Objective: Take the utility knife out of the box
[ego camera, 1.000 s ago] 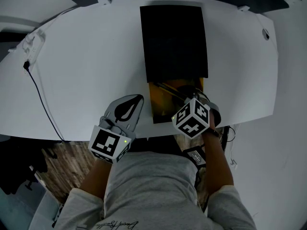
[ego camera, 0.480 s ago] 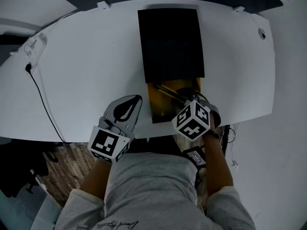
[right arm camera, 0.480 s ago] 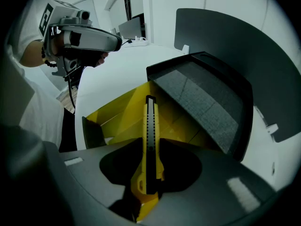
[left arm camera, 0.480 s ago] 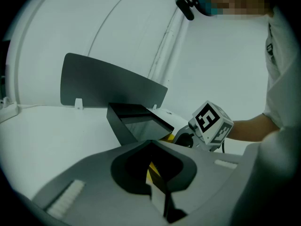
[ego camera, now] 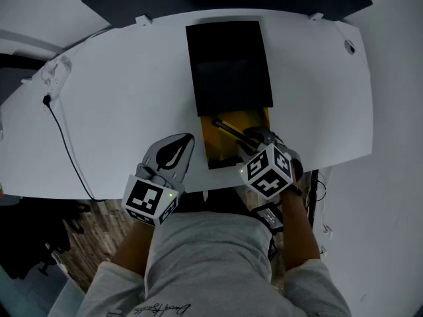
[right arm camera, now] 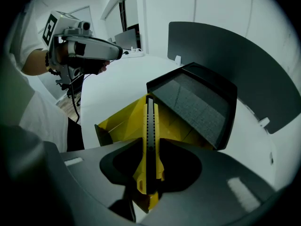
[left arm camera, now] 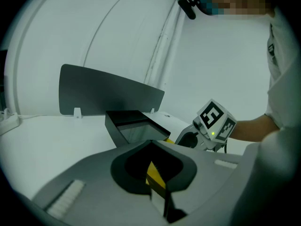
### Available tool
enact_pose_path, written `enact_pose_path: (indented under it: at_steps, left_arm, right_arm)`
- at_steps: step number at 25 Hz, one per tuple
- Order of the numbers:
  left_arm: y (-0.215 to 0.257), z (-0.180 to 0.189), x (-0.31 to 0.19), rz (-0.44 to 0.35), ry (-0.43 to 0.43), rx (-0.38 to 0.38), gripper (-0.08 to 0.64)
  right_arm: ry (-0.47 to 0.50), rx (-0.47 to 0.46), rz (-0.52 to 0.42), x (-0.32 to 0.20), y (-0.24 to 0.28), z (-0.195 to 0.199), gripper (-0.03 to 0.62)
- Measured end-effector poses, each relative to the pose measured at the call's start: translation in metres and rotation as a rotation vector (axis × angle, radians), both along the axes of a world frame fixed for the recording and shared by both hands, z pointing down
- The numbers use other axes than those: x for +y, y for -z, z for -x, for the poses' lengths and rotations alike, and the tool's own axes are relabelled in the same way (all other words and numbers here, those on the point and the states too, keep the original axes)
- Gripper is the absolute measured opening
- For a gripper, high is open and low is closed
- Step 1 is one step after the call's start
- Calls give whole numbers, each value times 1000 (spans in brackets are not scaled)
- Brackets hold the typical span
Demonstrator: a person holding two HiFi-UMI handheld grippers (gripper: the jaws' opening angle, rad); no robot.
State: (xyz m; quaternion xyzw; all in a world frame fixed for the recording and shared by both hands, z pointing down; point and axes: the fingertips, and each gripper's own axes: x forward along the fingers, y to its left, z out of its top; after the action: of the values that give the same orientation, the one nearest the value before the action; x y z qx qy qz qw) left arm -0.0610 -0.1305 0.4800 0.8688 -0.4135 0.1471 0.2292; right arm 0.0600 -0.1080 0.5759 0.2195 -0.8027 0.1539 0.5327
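Right gripper [ego camera: 256, 139]: fingers clamped on the utility knife [right arm camera: 149, 135], gripping near its butt end. The nose points away, toward the black lid [ego camera: 228, 65] that covers the far part of the box [ego camera: 218, 152].

The knife hangs over the box's open yellow near end, lying diagonally across it. Can't tell whether the nose is fully clear of the box floor.

Left gripper [ego camera: 185, 140]: fingers closed on each other, nothing gripped. It's just left of the box's near end and doesn't look to be touching it.

Step in hand, as judged: the lift-out.
- Pull straight up from the box before any sideways move, so the nose clears the lid edge and the yellow walls.
- Keep the knife roughly level. The grip is off-centre, so it may pivot between the fingers.
- Nothing holds the box, so a snag would drag it. Bracing the box's left wall with the left gripper would help.
- Once clear, set it down on bare counter [ego camera: 119, 98] beside the box.
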Motion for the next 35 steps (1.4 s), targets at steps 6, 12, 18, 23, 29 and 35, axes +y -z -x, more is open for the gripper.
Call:
enact_pose_path:
  at_steps: [6, 12, 18, 23, 29, 35]
  left_arm:
    - [21, -6, 1, -38, -26, -1, 0]
    - [46, -14, 0, -83, -39, 9, 0]
    - [68, -17, 2, -114, -48, 17, 0]
    - [85, -22, 7, -144, -57, 16, 1]
    - [98, -25, 11, -167, -64, 12, 0]
    - [108, -20, 10, -176, -42, 22, 0]
  right_arm:
    - [-64, -65, -46, -3, 28, -3, 130]
    - [-124, -136, -96, -5, 60, -8, 130]
    - [-202, -221, -144, -5, 95, -9, 132]
    - [-254, -295, -182, -2, 121, -10, 132]
    - [-297, -359, -224, 5, 149, -11, 132]
    - [-304, -385, -246, 6, 167, -12, 132]
